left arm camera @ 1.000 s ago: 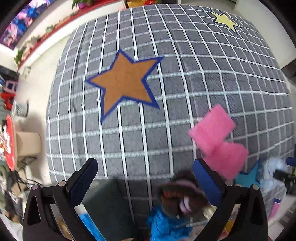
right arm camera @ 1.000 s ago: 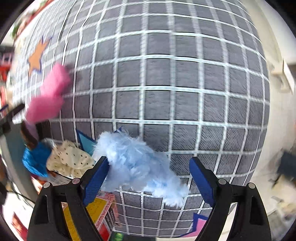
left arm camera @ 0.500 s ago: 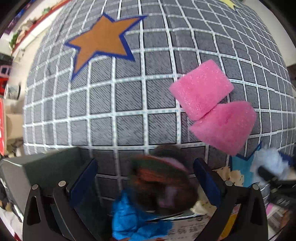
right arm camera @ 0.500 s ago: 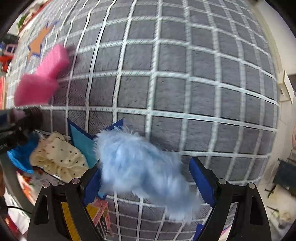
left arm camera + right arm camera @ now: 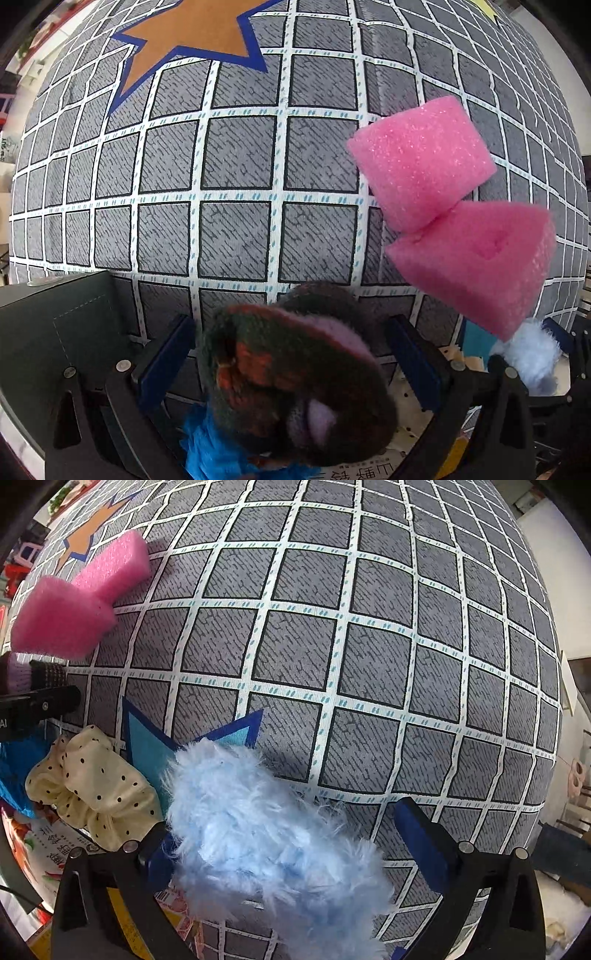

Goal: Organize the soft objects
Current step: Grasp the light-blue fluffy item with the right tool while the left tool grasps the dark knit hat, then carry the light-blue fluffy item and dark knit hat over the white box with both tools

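Note:
My left gripper [image 5: 295, 365] is open, its blue pads on either side of a dark brown, orange and purple fuzzy toy [image 5: 295, 380] that lies over a blue fuzzy item [image 5: 221, 454]. My right gripper [image 5: 295, 849] is open around a light blue fluffy piece [image 5: 266, 842], which touches the left pad; it also shows in the left wrist view [image 5: 528, 354]. Two pink foam blocks [image 5: 443, 206] lie touching on the grey checked cloth [image 5: 369, 646]. A cream polka-dot scrunchie [image 5: 88, 786] lies beside the fluffy piece.
A dark green box [image 5: 55, 332] stands at the left gripper's left. An orange star patch [image 5: 199, 29] is on the cloth farther off, a blue star patch [image 5: 155, 746] under the fluffy piece. Printed packets [image 5: 44, 849] lie at the near edge.
Both grippers have moved closer to the cloth; the fuzzy toy and the fluffy piece now fill more of each view between the open jaws. The green box has come into view at left.

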Available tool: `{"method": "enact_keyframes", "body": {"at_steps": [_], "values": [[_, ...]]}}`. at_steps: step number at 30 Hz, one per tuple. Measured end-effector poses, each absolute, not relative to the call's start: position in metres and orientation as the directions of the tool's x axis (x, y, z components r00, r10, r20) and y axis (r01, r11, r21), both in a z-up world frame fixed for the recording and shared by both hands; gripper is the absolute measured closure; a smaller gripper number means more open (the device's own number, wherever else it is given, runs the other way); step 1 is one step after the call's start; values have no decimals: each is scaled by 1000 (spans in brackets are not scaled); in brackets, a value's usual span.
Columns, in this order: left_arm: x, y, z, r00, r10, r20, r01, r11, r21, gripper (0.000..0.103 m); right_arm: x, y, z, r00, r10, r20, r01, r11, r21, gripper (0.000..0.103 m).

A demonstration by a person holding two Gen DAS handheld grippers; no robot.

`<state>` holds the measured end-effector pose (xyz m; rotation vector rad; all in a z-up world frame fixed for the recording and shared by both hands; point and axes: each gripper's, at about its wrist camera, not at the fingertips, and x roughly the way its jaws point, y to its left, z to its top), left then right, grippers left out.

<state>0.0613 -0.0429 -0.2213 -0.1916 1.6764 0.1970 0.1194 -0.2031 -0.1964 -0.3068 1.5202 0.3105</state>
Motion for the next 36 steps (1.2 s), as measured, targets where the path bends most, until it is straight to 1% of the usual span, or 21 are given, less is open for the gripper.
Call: {"method": "enact_keyframes", "body": {"at_steps": [6, 8, 9, 10, 11, 12, 13, 14, 15, 17, 22, 28, 36], "values": [[72, -16, -222, -146, -13, -989, -247, 969, 23, 1, 119, -211, -195, 28, 7, -1000, -389, 921, -4, 0], [92, -12, -216, -117, -9, -993, -225, 974, 17, 11, 120, -209, -199, -1, -5, -1000, -380, 925, -4, 2], [93, -16, -211, -99, -5, -995, -206, 978, 16, 23, 120, -210, -199, -5, -4, -1000, -369, 930, -2, 10], [93, -21, -206, -78, 1, -997, -180, 984, 15, 40, 117, -211, -194, 4, 0, -1000, -365, 931, -2, 19], [94, -24, -202, -64, 10, -998, -156, 988, 20, 49, 115, -211, -190, 15, 4, -1000, -373, 928, -2, 27], [94, -28, -199, -60, 12, -998, -138, 990, 20, 54, 114, -211, -186, 21, 8, -1000, -383, 924, -1, 43], [94, -29, -196, -52, 22, -998, -129, 991, 29, 55, 111, -210, -182, 22, 10, -1000, -396, 918, 1, 54], [94, -30, -192, -34, 36, -999, -128, 991, 40, 56, 109, -210, -179, 19, 13, -1000, -402, 916, 4, 58], [93, -31, -187, -17, 45, -999, -128, 991, 47, 56, 107, -211, -177, 13, 24, -1000, -403, 915, 17, 59], [90, -32, -173, 23, 53, -998, -124, 991, 50, 56, 106, -217, -171, 12, 61, -998, -383, 922, 52, 59], [76, -42, -132, 112, 75, -991, -66, 996, 68, 56, 105, -245, -149, 9, 160, -987, -269, 951, 152, 59], [47, -52, -89, 177, 48, -983, -34, 999, 42, 56, 94, -279, -110, 47, 247, -968, -146, 960, 238, 59], [-25, -60, -61, 208, 36, -977, 14, 999, 40, 56, 51, -296, -54, 133, 305, -943, -85, 952, 296, 59]]}}
